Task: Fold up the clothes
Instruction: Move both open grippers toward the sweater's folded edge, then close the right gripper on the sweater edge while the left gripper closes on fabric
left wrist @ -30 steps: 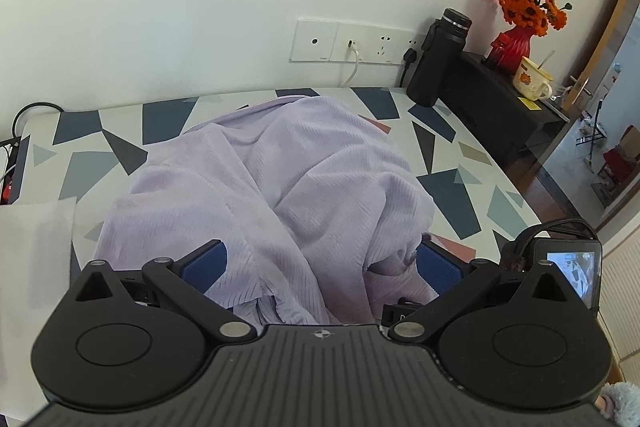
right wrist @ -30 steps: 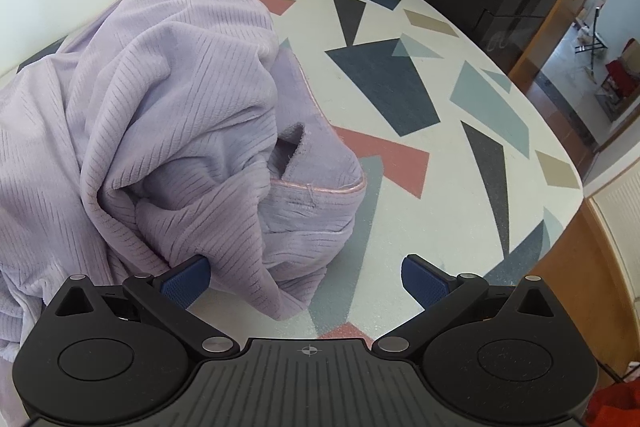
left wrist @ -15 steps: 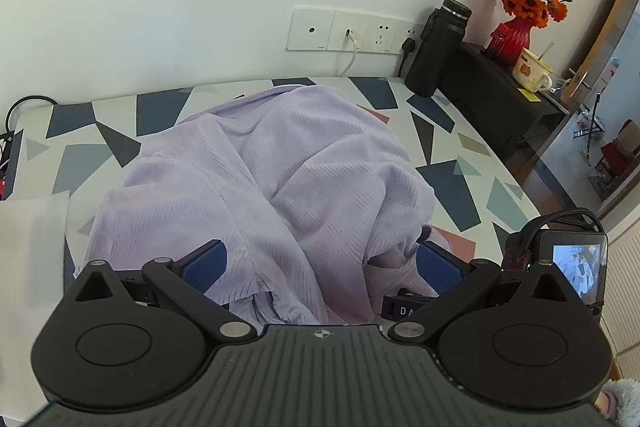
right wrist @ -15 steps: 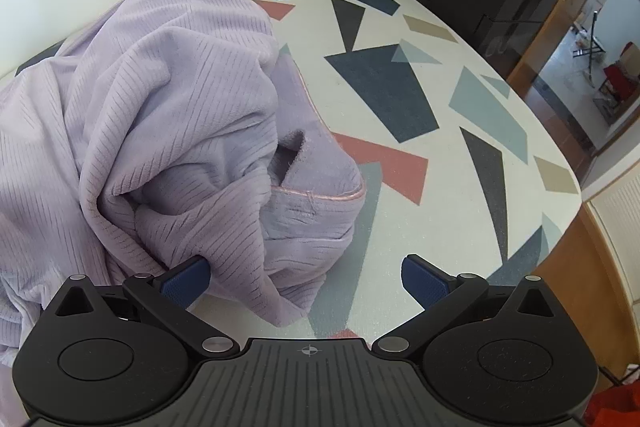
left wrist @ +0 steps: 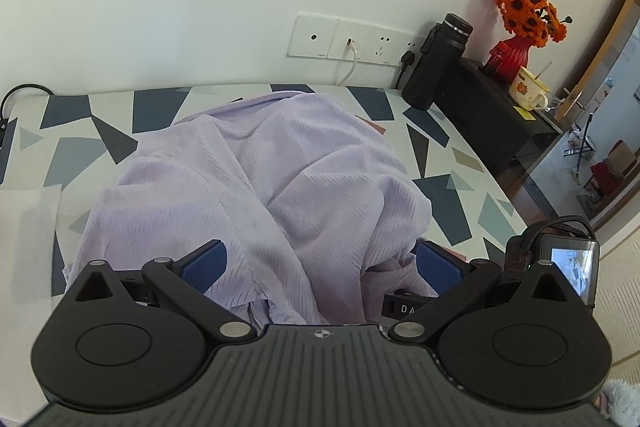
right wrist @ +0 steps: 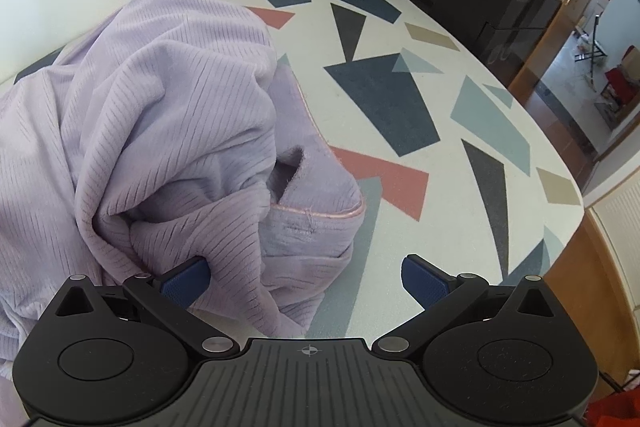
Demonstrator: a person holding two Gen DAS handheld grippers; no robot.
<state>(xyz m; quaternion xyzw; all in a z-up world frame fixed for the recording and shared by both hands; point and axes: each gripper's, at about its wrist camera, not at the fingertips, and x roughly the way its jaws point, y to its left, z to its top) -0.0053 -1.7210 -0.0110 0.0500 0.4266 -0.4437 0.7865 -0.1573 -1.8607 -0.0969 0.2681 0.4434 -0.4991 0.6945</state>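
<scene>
A: Where is the garment (left wrist: 256,183) lying?

B: It is lying in a crumpled lilac heap on the table (left wrist: 444,187), the one with the dark blue, grey and pink shapes. In the right wrist view the garment (right wrist: 152,115) is filling the left half, and a hemmed edge is curling out toward the bare table (right wrist: 400,99).

A: What is the left gripper (left wrist: 320,265) doing?

B: It is hanging over the near edge of the heap with its jaws spread wide. Cloth is bunching up between the blue pads (left wrist: 204,265), but nothing is being pinched.

A: And the right gripper (right wrist: 306,281)?

B: Its jaws are also standing wide apart. The left pad (right wrist: 186,283) is sitting against a fold of the garment, while the other is hovering over bare table. A loose flap is drooping between them, ungripped.

A: Anything else around?

B: A row of sockets (left wrist: 352,37) is running along the wall, with a white cable plugged in. A black flask (left wrist: 436,63) is standing at the table's far corner, just beside a dark cabinet (left wrist: 496,115) carrying a red vase (left wrist: 510,53) of orange flowers and a mug (left wrist: 528,89). Part of the right gripper, with a small screen (left wrist: 570,265), is showing at the right of the left wrist view.
</scene>
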